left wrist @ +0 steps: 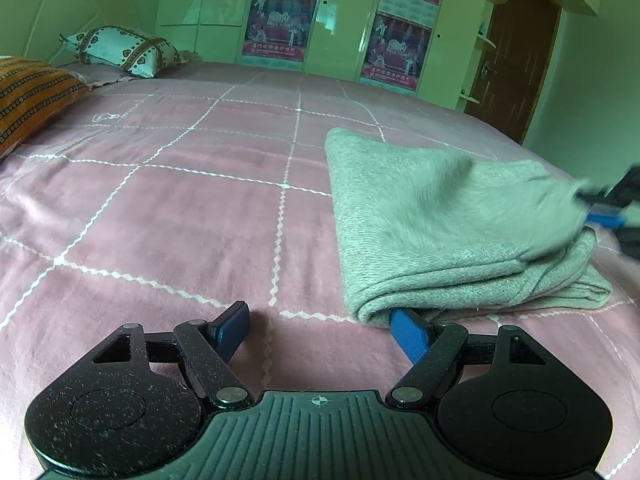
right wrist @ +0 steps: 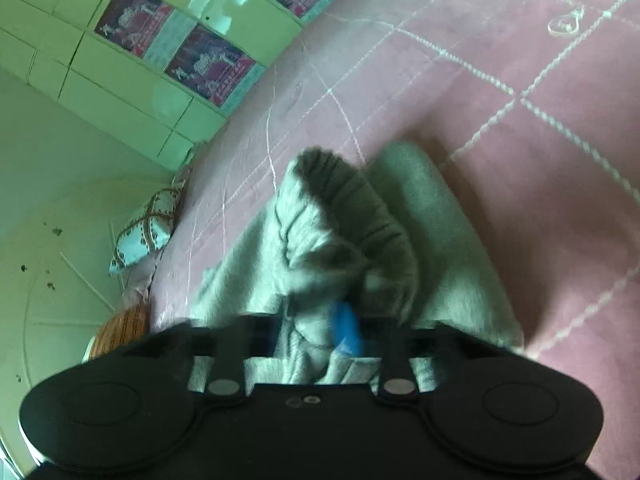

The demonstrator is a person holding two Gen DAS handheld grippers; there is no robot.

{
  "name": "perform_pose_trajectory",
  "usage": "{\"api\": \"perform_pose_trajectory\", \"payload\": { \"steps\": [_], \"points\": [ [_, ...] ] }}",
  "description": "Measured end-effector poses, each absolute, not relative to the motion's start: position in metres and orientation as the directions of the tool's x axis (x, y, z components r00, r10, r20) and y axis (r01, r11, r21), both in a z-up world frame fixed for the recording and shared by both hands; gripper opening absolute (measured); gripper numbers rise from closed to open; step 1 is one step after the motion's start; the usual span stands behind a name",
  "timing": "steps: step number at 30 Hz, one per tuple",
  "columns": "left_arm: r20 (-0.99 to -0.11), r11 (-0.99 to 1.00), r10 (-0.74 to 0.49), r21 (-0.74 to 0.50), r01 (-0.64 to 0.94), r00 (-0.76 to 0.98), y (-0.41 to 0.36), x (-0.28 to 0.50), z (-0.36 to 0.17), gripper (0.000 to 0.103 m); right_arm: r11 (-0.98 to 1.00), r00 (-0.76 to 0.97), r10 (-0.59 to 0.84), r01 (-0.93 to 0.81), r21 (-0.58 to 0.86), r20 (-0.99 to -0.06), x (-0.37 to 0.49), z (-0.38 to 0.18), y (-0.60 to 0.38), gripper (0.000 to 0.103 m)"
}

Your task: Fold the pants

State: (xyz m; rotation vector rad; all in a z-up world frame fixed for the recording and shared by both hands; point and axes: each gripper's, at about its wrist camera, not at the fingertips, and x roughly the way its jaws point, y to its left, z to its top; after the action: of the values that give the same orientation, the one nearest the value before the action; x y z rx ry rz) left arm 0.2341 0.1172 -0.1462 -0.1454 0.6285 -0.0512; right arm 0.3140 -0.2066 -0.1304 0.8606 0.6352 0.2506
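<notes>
Grey knit pants (left wrist: 448, 232) lie folded on the pink bedspread (left wrist: 180, 200), right of centre in the left wrist view. My left gripper (left wrist: 320, 330) rests low on the bed at the fold's near-left corner. It is open, and its right blue pad (left wrist: 408, 334) sits against the bottom edge of the fold. At the far right my right gripper (left wrist: 608, 208) pinches the pants' top layer. In the right wrist view the right gripper (right wrist: 312, 326) is shut on bunched grey cloth (right wrist: 340, 232), which rises ahead of the fingers in blurred ridges.
A striped orange pillow (left wrist: 28, 96) and a white patterned pillow (left wrist: 128, 50) lie at the bed's far left. Beyond the bed stand pale wardrobe doors with posters (left wrist: 276, 24). A brown door (left wrist: 516, 52) is at the far right.
</notes>
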Motion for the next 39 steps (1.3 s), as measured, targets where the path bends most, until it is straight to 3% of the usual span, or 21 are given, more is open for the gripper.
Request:
{"api": "perform_pose_trajectory", "payload": {
  "steps": [2, 6, 8, 10, 11, 19, 20, 21, 22, 25, 28, 31, 33, 36, 38, 39],
  "points": [
    [-0.578, 0.988, -0.092, -0.154, 0.003, 0.81, 0.117, 0.234, -0.146, 0.078, 0.629, 0.818, 0.43, 0.031, 0.777, -0.381, 0.3, -0.123, -0.215, 0.007],
    [-0.581, 0.989, -0.085, -0.145, 0.0, 0.809, 0.114, 0.234, -0.146, 0.078, 0.599, 0.77, 0.432, 0.144, 0.788, -0.47, 0.297, -0.15, -0.227, 0.015],
    [-0.58, 0.989, -0.085, -0.147, -0.002, 0.81, 0.114, 0.233, -0.146, 0.078, 0.589, 0.802, 0.398, 0.149, 0.795, -0.445, 0.284, -0.147, -0.233, 0.024],
    [-0.579, 0.989, -0.085, -0.15, -0.003, 0.811, 0.115, 0.232, -0.146, 0.078, 0.593, 0.819, 0.377, 0.146, 0.792, -0.433, 0.273, -0.143, -0.237, 0.054],
    [-0.579, 0.989, -0.083, -0.148, -0.004, 0.811, 0.114, 0.232, -0.146, 0.078, 0.593, 0.817, 0.375, 0.152, 0.791, -0.438, 0.273, -0.144, -0.237, 0.058],
    [-0.573, 0.989, -0.077, -0.148, -0.011, 0.816, 0.113, 0.229, -0.143, 0.078, 0.614, 0.759, 0.414, 0.174, 0.77, -0.502, 0.317, -0.163, -0.214, 0.058],
    [-0.573, 0.989, -0.077, -0.148, -0.01, 0.816, 0.113, 0.228, -0.143, 0.078, 0.657, 0.732, 0.414, 0.171, 0.734, -0.541, 0.325, -0.161, -0.205, 0.055],
    [-0.574, 0.989, -0.079, -0.146, -0.007, 0.815, 0.113, 0.228, -0.143, 0.078, 0.686, 0.709, 0.421, 0.159, 0.71, -0.566, 0.33, -0.159, -0.199, 0.03],
    [-0.573, 0.99, -0.08, -0.139, -0.001, 0.816, 0.111, 0.227, -0.141, 0.078, 0.702, 0.712, 0.418, 0.141, 0.698, -0.564, 0.331, -0.154, -0.195, 0.027],
    [-0.549, 0.989, -0.119, -0.135, 0.053, 0.827, 0.1, 0.229, -0.136, 0.078, 0.714, 0.764, 0.44, 0.021, 0.7, -0.472, 0.321, -0.123, -0.188, 0.025],
    [-0.582, 0.998, -0.028, -0.068, -0.015, 0.812, 0.095, 0.252, -0.137, 0.078, 0.702, 0.778, 0.478, -0.059, 0.71, -0.408, 0.317, -0.095, -0.18, 0.023],
    [-0.522, 0.984, -0.033, -0.164, -0.062, 0.853, 0.113, 0.249, -0.133, 0.078, 0.67, 0.819, 0.483, -0.117, 0.733, -0.311, 0.308, -0.065, -0.188, 0.022],
    [-0.501, 0.994, -0.02, -0.099, -0.035, 0.865, 0.102, 0.245, -0.131, 0.078, 0.667, 0.837, 0.47, -0.129, 0.734, -0.281, 0.3, -0.058, -0.204, 0.022],
    [-0.524, 0.993, -0.017, -0.112, -0.049, 0.851, 0.101, 0.244, -0.142, 0.078, 0.684, 0.834, 0.405, -0.005, 0.73, -0.374, 0.303, -0.102, -0.225, 0.022],
    [-0.546, 0.99, -0.024, -0.132, -0.058, 0.837, 0.103, 0.245, -0.149, 0.078, 0.641, 0.734, 0.417, 0.18, 0.746, -0.535, 0.32, -0.16, -0.238, 0.022],
    [-0.545, 0.99, -0.025, -0.129, -0.054, 0.838, 0.102, 0.244, -0.148, 0.078, 0.593, 0.728, 0.435, 0.21, 0.778, -0.529, 0.318, -0.178, -0.246, 0.022]
  ]
}}
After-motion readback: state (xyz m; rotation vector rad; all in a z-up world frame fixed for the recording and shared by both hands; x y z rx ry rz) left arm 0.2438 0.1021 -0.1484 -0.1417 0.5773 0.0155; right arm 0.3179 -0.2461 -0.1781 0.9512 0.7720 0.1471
